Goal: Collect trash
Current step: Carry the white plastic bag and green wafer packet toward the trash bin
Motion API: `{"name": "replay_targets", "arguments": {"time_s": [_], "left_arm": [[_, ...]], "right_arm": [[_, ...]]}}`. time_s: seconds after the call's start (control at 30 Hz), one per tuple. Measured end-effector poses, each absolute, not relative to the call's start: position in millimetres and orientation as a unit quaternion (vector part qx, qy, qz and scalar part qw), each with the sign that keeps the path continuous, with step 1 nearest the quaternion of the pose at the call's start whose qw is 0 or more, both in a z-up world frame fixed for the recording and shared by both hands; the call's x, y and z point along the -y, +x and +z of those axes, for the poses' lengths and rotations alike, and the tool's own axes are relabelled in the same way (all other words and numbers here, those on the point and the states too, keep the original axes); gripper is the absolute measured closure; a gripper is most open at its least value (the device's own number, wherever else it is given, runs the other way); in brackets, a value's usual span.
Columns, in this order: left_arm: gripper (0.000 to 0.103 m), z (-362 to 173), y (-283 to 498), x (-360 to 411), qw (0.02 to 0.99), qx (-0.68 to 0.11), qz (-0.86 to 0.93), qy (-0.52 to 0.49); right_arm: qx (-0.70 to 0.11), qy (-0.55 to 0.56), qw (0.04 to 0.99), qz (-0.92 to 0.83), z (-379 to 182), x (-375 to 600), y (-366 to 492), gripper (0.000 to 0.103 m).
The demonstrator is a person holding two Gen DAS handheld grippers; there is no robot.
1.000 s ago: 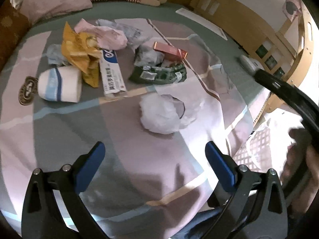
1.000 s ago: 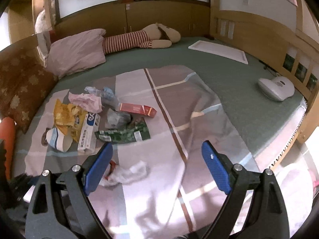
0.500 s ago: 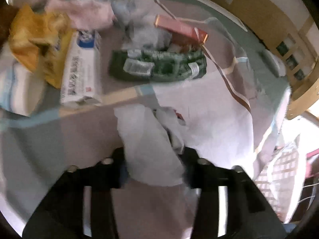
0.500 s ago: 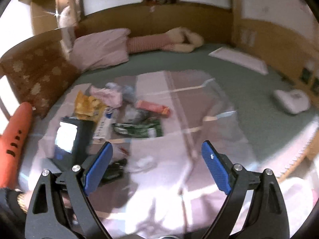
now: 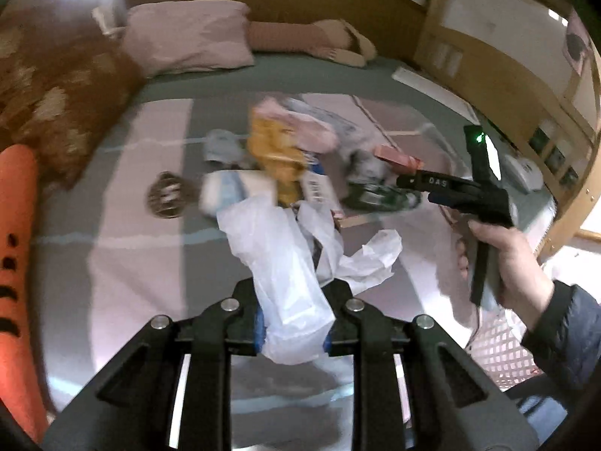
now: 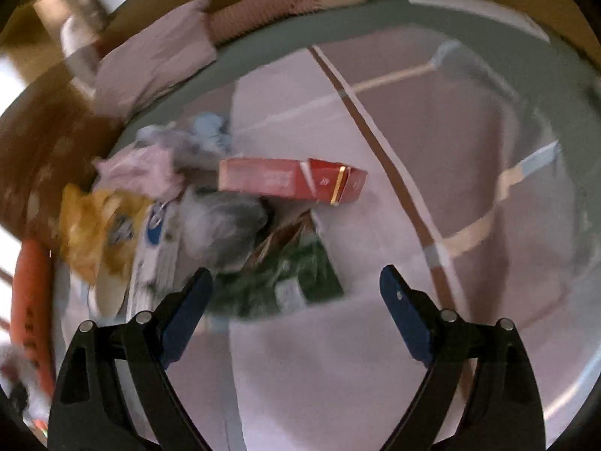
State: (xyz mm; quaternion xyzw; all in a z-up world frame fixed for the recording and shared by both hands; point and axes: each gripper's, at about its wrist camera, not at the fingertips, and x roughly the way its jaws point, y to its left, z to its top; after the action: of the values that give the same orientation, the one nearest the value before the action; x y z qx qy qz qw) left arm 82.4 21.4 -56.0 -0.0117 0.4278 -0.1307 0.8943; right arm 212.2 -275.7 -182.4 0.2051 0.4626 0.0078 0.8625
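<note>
My left gripper (image 5: 292, 332) is shut on a white plastic bag (image 5: 285, 263) and holds it above the bed. Behind it lies a trash pile: a yellow wrapper (image 5: 278, 158), a toothpaste box (image 5: 319, 191), a white and blue cup (image 5: 233, 189), a green wrapper (image 5: 379, 197) and a red box (image 5: 394, 156). My right gripper (image 6: 296, 300) is open and hovers just short of the green wrapper (image 6: 296, 278). The red box (image 6: 289, 178), a grey crumpled bag (image 6: 221, 225) and the yellow wrapper (image 6: 97, 225) lie beyond it. The right gripper also shows in the left wrist view (image 5: 450, 188), held by a hand.
The trash lies on a pink-and-grey blanket (image 6: 375, 338) over a green bed (image 5: 285, 71). A pink pillow (image 5: 188, 37), a brown cushion (image 5: 56, 94) and a plush toy (image 5: 330, 41) are at the head. An orange carrot-shaped plush (image 5: 17, 263) lies left. A white mesh basket (image 5: 499, 349) stands right.
My left gripper has closed on the white bag and lifted it back from the pile. My right gripper has moved down and forward toward the green wrapper.
</note>
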Motion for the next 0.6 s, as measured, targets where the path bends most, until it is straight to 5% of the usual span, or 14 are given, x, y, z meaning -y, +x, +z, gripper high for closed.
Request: {"name": "replay_targets", "arguments": {"time_s": [0.03,0.1,0.2,0.33,0.6], "left_arm": [[0.08,-53.7,79.5,-30.3,0.896,-0.426,-0.123,-0.011],[0.079,-49.2,74.0,-42.2,0.899,-0.423,-0.112,-0.015],[0.077,-42.6,69.9,-57.1,0.901,-0.418,-0.111,-0.03],[0.076,-30.6,67.4,-63.7,0.905,-0.405,-0.124,-0.045],[0.077,-9.0,50.4,-48.9,0.922,-0.357,-0.146,-0.034]], "right_arm": [[-0.473,0.218,0.854,0.015,-188.0,274.8,217.8,0.016],[-0.501,0.206,0.84,0.022,-193.8,266.2,221.7,0.045],[-0.513,0.154,0.844,0.032,-185.7,247.9,210.9,0.07],[-0.516,0.129,0.846,0.043,-160.9,232.0,183.3,0.077],[-0.379,0.06,0.922,0.042,-53.5,188.3,80.0,0.078]]}}
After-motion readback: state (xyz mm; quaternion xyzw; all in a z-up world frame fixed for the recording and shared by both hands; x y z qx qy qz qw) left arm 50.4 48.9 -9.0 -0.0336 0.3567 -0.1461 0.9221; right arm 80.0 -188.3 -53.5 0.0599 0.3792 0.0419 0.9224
